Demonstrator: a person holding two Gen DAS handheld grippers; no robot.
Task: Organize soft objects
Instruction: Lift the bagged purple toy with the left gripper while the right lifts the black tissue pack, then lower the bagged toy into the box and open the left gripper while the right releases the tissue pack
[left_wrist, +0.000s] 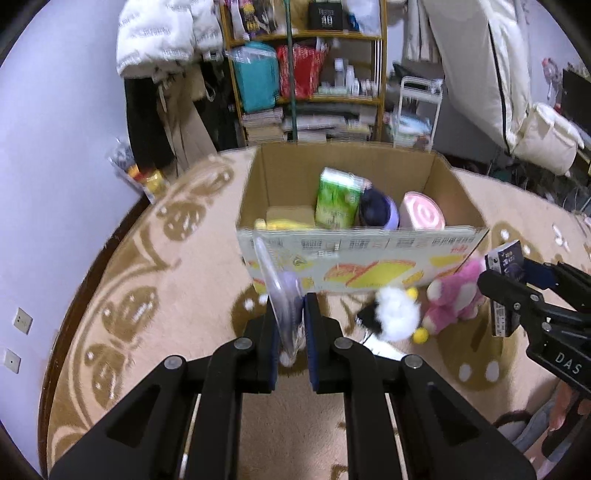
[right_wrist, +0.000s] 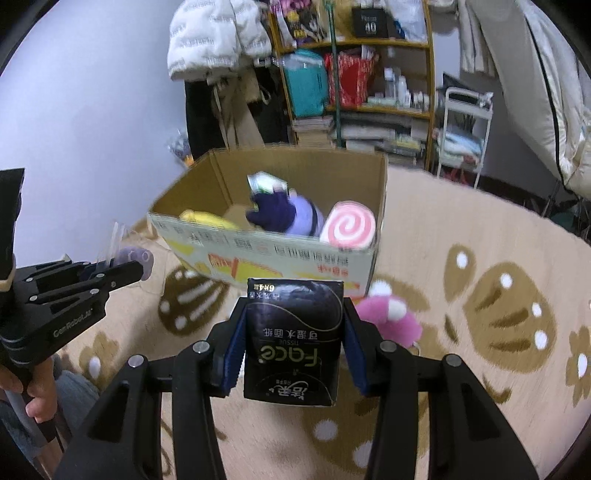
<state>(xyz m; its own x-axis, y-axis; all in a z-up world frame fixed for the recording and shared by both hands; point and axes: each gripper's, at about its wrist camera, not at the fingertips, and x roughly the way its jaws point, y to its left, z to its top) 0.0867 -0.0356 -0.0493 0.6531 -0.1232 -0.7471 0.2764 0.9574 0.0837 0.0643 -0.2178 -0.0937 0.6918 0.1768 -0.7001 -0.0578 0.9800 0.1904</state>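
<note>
An open cardboard box (left_wrist: 354, 258) (right_wrist: 280, 258) stands on the rug. It holds a green tissue pack (left_wrist: 338, 201), a purple plush (right_wrist: 291, 214), a pink swirl roll (right_wrist: 349, 229) and a yellow soft item (left_wrist: 284, 222). My left gripper (left_wrist: 290, 321) is shut on a clear bag with a lilac soft toy (left_wrist: 284, 291), held before the box's front wall. My right gripper (right_wrist: 295, 332) is shut on a black tissue pack (right_wrist: 293, 339), also before the box. A pink plush (left_wrist: 456, 295) (right_wrist: 388, 321) and a white fluffy toy (left_wrist: 397, 314) lie on the rug by the box.
A beige patterned rug (left_wrist: 166, 295) covers the floor. Behind the box stand a cluttered wooden shelf (left_wrist: 306, 74), hanging coats (left_wrist: 166, 92), a white cart (right_wrist: 465, 129) and bedding (left_wrist: 498, 74). The wall (left_wrist: 55, 147) is at left.
</note>
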